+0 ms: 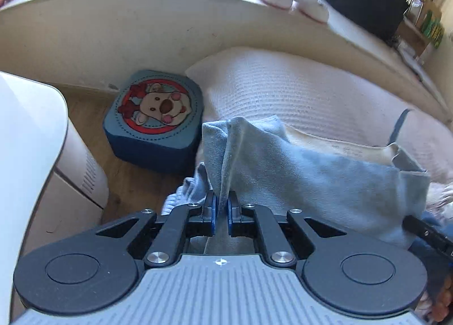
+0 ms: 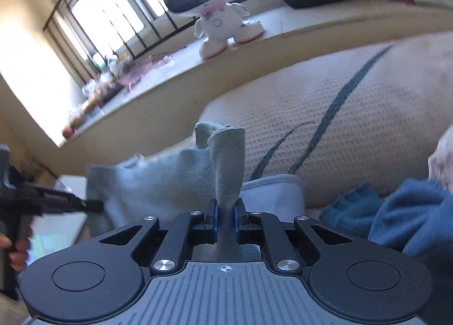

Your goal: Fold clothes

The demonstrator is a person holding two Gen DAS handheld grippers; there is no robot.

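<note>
A grey-blue fleece garment (image 1: 325,183) hangs stretched between both grippers above a pale waffle-knit bed cover (image 1: 297,92). My left gripper (image 1: 222,203) is shut on one pinched corner of it, and the cloth stands up in a fold past the fingertips. In the right wrist view my right gripper (image 2: 226,208) is shut on another bunched corner of the garment (image 2: 226,160). The left gripper (image 2: 70,201) shows there at the left edge, gripping the far end, with a hand (image 2: 17,248) under it. A second blue cloth (image 2: 402,220) lies at the right.
A blue box with a cartoon bear (image 1: 155,115) sits on the wooden floor beside the bed. A white appliance (image 1: 34,155) stands at the left. A white plush toy (image 2: 218,21) stands on the window ledge (image 1: 141,13), with clutter further along it.
</note>
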